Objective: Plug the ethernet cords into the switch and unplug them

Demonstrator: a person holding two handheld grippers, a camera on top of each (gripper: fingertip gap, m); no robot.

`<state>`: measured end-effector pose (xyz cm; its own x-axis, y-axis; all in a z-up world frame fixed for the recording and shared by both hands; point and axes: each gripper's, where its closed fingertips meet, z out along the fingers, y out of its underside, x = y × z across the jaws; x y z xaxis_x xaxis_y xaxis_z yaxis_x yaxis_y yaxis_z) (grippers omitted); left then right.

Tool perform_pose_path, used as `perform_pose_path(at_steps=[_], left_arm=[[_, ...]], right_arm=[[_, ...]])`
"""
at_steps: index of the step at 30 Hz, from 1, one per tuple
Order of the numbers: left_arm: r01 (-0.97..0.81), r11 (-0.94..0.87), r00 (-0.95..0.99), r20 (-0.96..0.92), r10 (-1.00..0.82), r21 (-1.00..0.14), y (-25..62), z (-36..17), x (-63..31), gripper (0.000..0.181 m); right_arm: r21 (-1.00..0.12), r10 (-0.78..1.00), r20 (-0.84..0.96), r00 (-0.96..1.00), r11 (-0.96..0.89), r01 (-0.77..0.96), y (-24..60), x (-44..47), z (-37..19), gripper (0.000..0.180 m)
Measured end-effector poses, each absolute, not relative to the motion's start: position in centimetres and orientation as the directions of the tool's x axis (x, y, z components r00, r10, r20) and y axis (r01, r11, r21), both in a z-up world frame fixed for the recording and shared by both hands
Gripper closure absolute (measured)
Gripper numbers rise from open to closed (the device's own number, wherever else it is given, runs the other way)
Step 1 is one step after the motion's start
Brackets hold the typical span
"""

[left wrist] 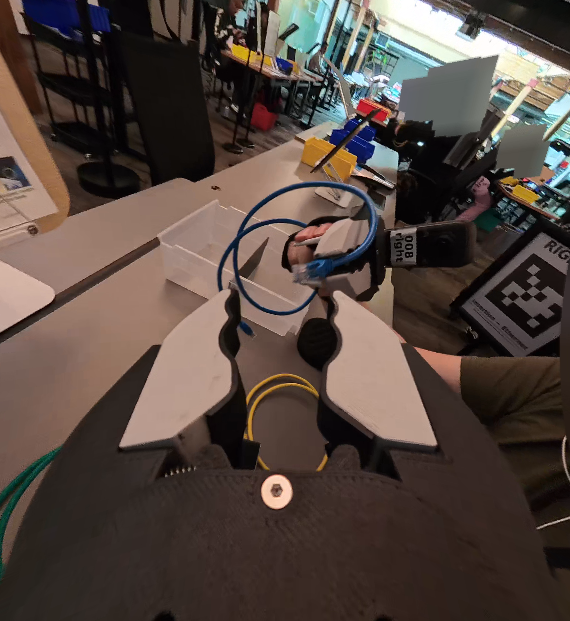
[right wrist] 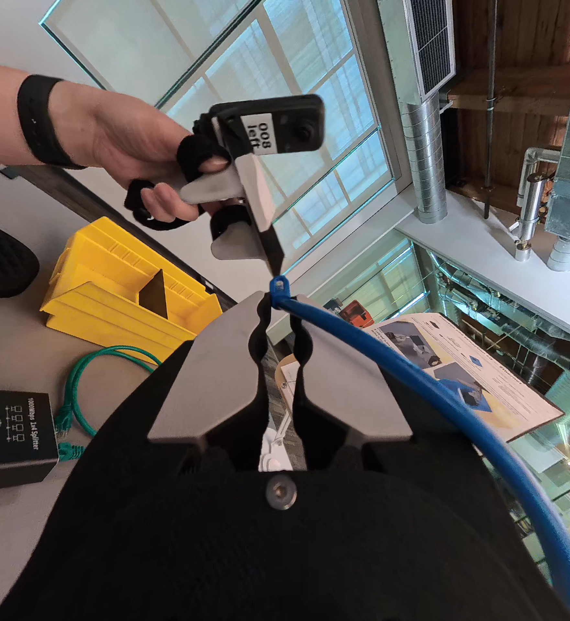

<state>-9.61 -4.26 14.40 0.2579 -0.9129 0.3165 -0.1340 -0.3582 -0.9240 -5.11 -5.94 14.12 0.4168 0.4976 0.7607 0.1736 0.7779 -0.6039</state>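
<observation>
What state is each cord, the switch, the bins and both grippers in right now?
Right gripper: shut on the blue cord.
Left gripper: open, holding nothing.
Blue cord: coiled, lifted off the table, unplugged.
Green cord: on the table, one end plugged into the switch.
Yellow cord: coiled on the table, unplugged.
Switch: flat on the table.
Clear bin: upright, empty.
Yellow bin: tipped over.

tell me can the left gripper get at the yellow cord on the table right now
Probably yes: the left gripper is open and empty, and the coiled yellow ethernet cord lies uncovered on the grey table just below it.
</observation>
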Motion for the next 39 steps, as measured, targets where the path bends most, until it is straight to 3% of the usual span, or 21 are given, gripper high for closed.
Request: perform_pose_path(at_steps=[5, 10, 13, 18, 28, 32, 39], left_arm=[[-0.143, -0.398, 0.230, 0.360, -0.904, -0.906, -5.4, 11.3, -11.1, 0.129], [-0.447, -0.293, 0.293, 0.171, -0.941, -0.845, -7.4, 2.6, -12.3, 0.121], [-0.601, -0.275, 0.332, 0.079, -0.940, -0.750, -7.8, -2.7, -13.2, 0.114], [-0.753, -0.309, 0.288, 0.131, -0.949, -0.580, -9.3, -8.5, -14.1, 0.107], [-0.882, -0.279, 0.311, -0.026, -0.950, -0.379, -7.2, -14.0, -16.0, 0.096], [-0.900, -0.251, 0.284, -0.042, -0.958, -0.355, -7.0, -14.9, -15.5, 0.106], [-0.972, 0.014, -0.003, -0.047, -0.999, -0.234, -8.2, -14.9, -14.7, 0.107]], right_arm=[[-0.636, 0.545, 0.723, 0.424, 0.764, 0.103, -6.4, -4.9, 14.7, 0.169], [-0.672, 0.600, 0.672, 0.434, 0.741, 0.015, -6.9, -3.8, 15.8, 0.169], [-0.675, 0.609, 0.665, 0.433, 0.738, -0.002, -7.1, -3.3, 16.2, 0.169], [-0.680, 0.615, 0.662, 0.430, 0.734, -0.003, -7.0, -2.9, 16.2, 0.169], [-0.670, 0.607, 0.672, 0.424, 0.742, 0.001, -7.4, -2.7, 16.4, 0.168], [-0.668, 0.602, 0.676, 0.424, 0.744, 0.007, -7.5, -2.5, 16.4, 0.168], [-0.670, 0.607, 0.667, 0.432, 0.742, -0.010, -7.5, -2.0, 16.7, 0.169]])
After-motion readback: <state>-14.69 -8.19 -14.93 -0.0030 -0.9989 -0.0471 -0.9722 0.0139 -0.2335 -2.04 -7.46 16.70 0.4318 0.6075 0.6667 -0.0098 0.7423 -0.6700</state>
